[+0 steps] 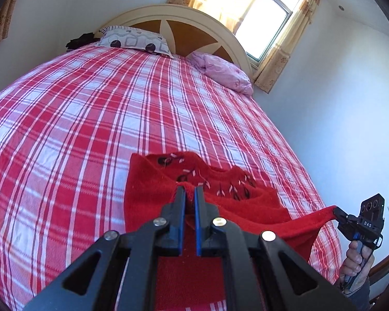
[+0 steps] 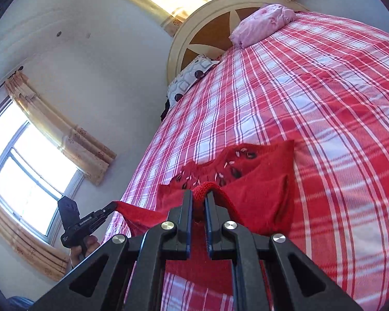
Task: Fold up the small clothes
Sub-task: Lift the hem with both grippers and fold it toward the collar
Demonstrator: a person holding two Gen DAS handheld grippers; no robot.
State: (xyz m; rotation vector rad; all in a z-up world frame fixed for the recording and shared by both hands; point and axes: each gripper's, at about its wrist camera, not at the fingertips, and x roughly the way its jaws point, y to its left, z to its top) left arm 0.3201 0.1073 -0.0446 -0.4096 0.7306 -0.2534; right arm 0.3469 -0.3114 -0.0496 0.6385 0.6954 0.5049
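Observation:
A small red knitted sweater with white and dark embroidery near the neck lies partly on the red plaid bed. My left gripper is shut on one edge of it. My right gripper is shut on another edge. The near part of the sweater is stretched between the two grippers and lifted off the bed. The right gripper shows in the left wrist view, and the left gripper shows in the right wrist view, each pinching a pulled-out corner.
A patterned pillow and a pink pillow lie at the headboard. A dark garment sits at the far left corner. Curtained windows lie beyond the bed. A wall runs along the bed's right side.

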